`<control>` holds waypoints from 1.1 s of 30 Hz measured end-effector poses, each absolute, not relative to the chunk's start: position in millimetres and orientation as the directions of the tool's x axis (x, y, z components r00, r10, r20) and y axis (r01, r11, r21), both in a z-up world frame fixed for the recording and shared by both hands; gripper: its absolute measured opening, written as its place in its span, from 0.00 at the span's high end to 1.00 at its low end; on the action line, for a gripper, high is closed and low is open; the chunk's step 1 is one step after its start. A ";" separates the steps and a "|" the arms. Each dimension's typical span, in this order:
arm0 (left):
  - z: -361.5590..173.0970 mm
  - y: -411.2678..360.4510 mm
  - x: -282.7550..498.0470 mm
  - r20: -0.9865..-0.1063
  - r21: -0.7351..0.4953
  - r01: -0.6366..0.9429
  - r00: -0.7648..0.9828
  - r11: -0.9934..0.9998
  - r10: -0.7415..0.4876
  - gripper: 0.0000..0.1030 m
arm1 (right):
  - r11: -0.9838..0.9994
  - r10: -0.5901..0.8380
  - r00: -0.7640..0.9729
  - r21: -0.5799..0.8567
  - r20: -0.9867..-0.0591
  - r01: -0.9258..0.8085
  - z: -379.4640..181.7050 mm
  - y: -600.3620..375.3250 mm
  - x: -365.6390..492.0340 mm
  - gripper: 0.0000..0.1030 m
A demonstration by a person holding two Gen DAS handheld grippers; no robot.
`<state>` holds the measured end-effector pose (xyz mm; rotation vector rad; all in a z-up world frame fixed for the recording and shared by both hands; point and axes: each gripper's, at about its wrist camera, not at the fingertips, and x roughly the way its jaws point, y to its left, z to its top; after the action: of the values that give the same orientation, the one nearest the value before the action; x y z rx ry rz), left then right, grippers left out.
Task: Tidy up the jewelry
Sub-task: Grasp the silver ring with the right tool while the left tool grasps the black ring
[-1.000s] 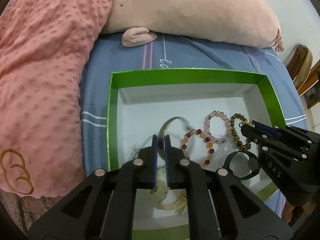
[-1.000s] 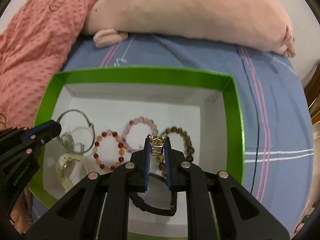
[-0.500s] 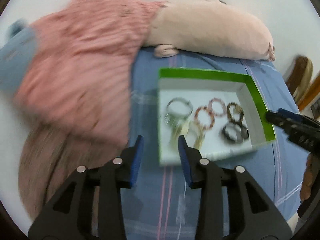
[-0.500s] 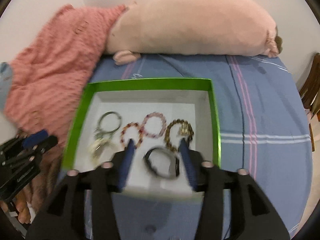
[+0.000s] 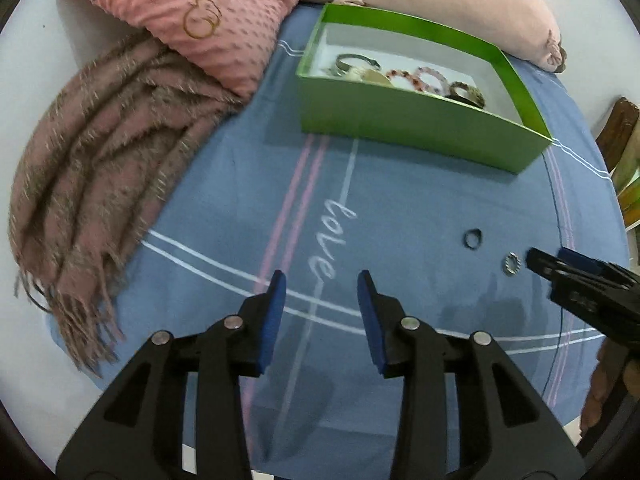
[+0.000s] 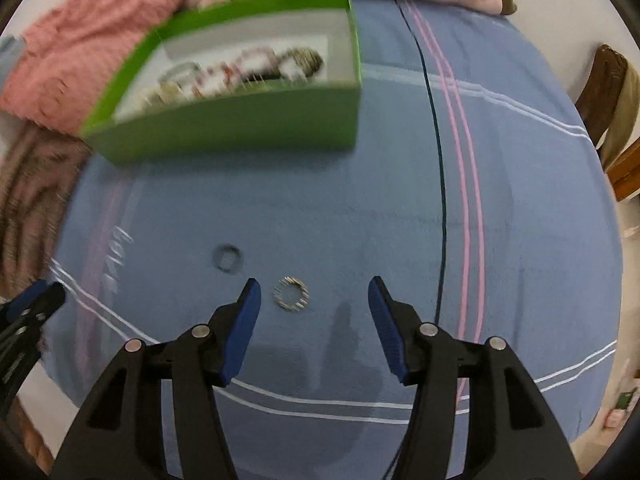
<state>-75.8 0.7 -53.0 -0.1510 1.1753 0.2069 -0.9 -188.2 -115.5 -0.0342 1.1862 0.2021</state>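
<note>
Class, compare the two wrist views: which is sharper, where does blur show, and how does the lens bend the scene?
Left wrist: mostly sharp, green box crisp. Right wrist: motion blur smears the box and its bracelets; the silver ring stays fairly clear. Both: fisheye curves the bedsheet stripes, dark corners.

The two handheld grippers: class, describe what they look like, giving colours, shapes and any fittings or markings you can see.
The left gripper and the right gripper look alike: matte black plastic bodies with triangular cut-outs, joined by round silver pivot pins. Each carries two narrow fingers faced with flat blue pads. Seen side-on from the left wrist view, the right gripper's body bears faint pale lettering, too blurred to read. No cables or sleeves show.
</note>
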 end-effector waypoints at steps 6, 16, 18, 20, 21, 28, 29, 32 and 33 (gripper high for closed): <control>-61.0 -20.4 -88.7 -0.924 -0.024 -0.242 0.377 0.970 0.071 0.60 | 0.964 0.132 0.352 0.038 -0.927 -0.263 -129.0 -173.7 1.6 0.45; -56.8 -28.4 -89.7 -0.923 -0.001 -0.268 0.370 0.963 0.102 0.56 | 0.950 0.126 0.311 0.024 -0.942 -0.312 -143.1 -175.1 -3.6 0.45; -55.9 -29.0 -90.7 -0.924 0.002 -0.273 0.368 0.962 0.106 0.56 | 0.948 0.128 0.313 0.023 -0.941 -0.319 -143.2 -174.4 -3.9 0.45; -55.6 -28.9 -90.5 -0.924 0.006 -0.275 0.366 0.961 0.111 0.55 | 0.944 0.132 0.312 0.023 -0.941 -0.330 -144.5 -172.2 -5.6 0.45; -55.6 -28.6 -90.3 -0.924 0.006 -0.277 0.365 0.961 0.111 0.56 | 0.940 0.131 0.318 0.016 -0.939 -0.340 -144.4 -170.2 -6.6 0.45; -55.9 -27.9 -86.6 -0.931 0.007 -0.274 0.348 0.962 0.106 0.54 | 0.911 0.133 0.346 -0.023 -0.929 -0.412 -140.8 -154.0 -14.2 0.71; -55.8 -27.4 -86.2 -0.932 0.005 -0.273 0.346 0.962 0.103 0.54 | 0.906 0.131 0.349 -0.030 -0.928 -0.422 -140.2 -152.0 -15.5 0.78; -53.1 -26.9 -85.7 -0.932 0.008 -0.266 0.348 0.964 0.104 0.53 | 0.909 0.146 0.349 -0.013 -0.926 -0.416 -137.7 -150.7 -16.2 0.79; -52.2 -26.5 -85.2 -0.932 0.010 -0.262 0.348 0.965 0.104 0.52 | 0.914 0.154 0.352 -0.003 -0.923 -0.407 -135.1 -152.3 -16.7 0.79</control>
<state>-85.2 -26.5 -52.2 -0.1500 1.1936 0.2385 -16.7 -152.3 -135.1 -0.2489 1.1575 0.3671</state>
